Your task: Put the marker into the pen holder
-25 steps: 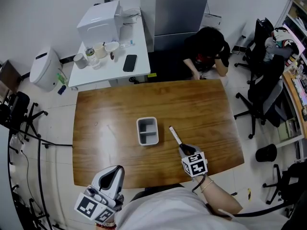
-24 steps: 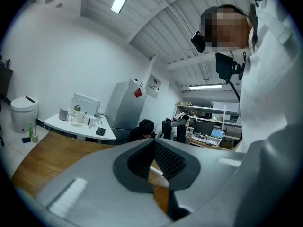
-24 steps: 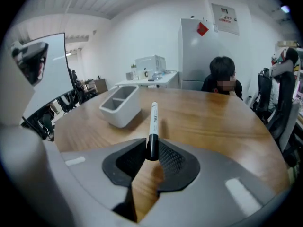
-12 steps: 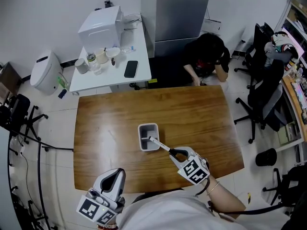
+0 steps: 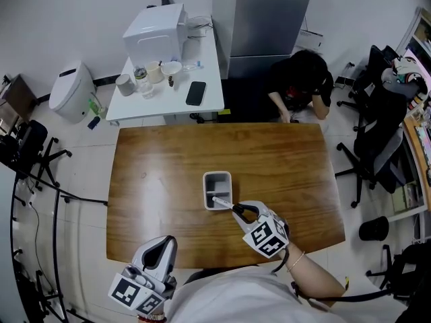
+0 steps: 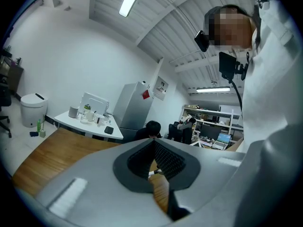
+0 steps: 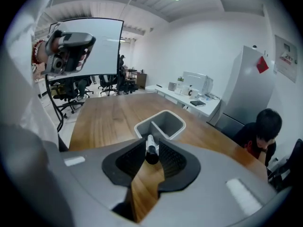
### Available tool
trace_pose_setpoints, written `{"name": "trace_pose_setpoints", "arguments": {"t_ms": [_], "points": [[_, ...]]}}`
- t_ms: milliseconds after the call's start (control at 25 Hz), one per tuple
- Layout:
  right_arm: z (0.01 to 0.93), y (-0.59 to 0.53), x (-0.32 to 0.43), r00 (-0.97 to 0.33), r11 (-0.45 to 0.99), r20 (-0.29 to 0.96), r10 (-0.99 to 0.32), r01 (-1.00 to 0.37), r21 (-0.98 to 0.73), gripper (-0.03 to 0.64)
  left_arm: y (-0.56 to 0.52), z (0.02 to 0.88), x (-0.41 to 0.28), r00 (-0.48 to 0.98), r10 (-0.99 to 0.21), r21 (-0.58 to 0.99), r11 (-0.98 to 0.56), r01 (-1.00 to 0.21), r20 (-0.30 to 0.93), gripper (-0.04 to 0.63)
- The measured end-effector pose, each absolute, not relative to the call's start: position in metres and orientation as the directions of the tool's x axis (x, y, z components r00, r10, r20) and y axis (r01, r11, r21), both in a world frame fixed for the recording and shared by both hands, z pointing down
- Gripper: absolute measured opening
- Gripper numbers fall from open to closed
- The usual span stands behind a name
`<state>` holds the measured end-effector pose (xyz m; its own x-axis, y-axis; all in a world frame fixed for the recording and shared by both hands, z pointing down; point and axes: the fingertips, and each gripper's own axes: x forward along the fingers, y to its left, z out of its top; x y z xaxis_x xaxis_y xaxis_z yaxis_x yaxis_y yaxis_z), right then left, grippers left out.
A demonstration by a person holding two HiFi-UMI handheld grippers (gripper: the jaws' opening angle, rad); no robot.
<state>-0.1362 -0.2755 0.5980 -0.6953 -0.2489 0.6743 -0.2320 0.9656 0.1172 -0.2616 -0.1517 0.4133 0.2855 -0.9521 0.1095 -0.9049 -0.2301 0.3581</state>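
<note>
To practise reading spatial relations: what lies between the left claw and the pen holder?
Nothing: in the head view, only bare wooden table separates the left claw from the pen holder.

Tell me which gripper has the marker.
The right gripper, shut on the marker with its tip over the pen holder; the left gripper is shut and empty.
</note>
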Motion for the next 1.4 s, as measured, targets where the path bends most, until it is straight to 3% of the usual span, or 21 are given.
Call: {"name": "trace_pose_setpoints", "arguments": {"t_ms": [240, 400, 640, 880, 1080, 1400], "points": [[0.584, -0.314, -0.13, -0.687, 0.872, 0.584, -0.433, -0.484, 0.077, 0.096, -0.138, 0.408, -0.265, 0.285, -0.952, 0.374, -0.226, -0.9, 0.113, -0.006], [0.561, -0.311, -0.104, -0.658, 0.813, 0.553, -0.511, -0.579, 0.063, 0.095, -0.121, 0.398, -0.269, 0.297, -0.951, 0.385, -0.243, -0.89, 0.086, -0.006], [0.484, -0.247, -0.108, -0.759, 0.823, 0.377, -0.531, -0.568, 0.017, 0.051, -0.112, 0.412, -0.27, 0.39, -0.917, 0.395, -0.328, -0.858, 0.085, -0.006], [0.423, -0.173, -0.11, -0.811, 0.836, 0.228, -0.539, -0.549, 0.023, -0.004, -0.1, 0.393, -0.245, 0.472, -0.878, 0.303, -0.432, -0.849, 0.071, -0.006], [0.379, -0.125, -0.103, -0.837, 0.845, 0.116, -0.535, -0.534, 0.042, -0.005, -0.067, 0.37, -0.204, 0.499, -0.866, 0.237, -0.476, -0.847, 0.043, -0.006], [0.37, -0.066, -0.004, -0.793, 0.796, 0.093, -0.602, -0.605, -0.004, -0.005, -0.009, 0.364, -0.11, 0.549, -0.836, 0.274, -0.523, -0.807, 0.023, -0.006]]}}
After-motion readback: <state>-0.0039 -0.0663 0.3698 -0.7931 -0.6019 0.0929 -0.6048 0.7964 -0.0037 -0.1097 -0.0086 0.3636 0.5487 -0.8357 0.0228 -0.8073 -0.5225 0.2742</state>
